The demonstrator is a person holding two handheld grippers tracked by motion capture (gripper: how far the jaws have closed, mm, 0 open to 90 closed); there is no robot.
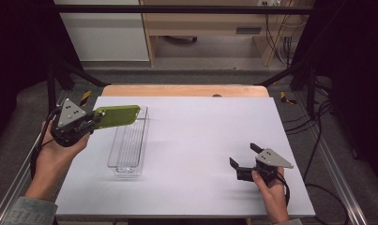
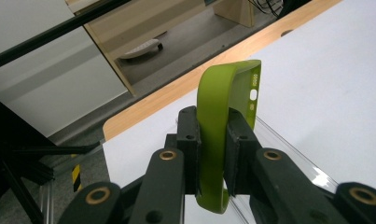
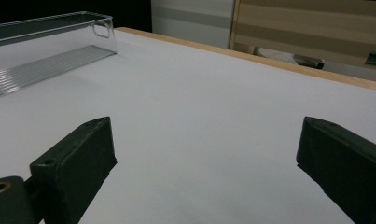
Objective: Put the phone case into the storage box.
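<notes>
A green phone case is clamped by one end in my left gripper, which is shut on it and holds it level over the far end of a clear plastic tray. In the left gripper view the case stands on edge between the two black pads, with its camera cut-out at the far end. My right gripper rests low on the white table at the right, open, with nothing between its jaws. The right gripper view has the tray far off at the upper left.
The long clear tray is empty and runs from front to back at the table's left. A wooden strip edges the table's far side. Black frame posts stand at both far corners, and cables trail down on the right.
</notes>
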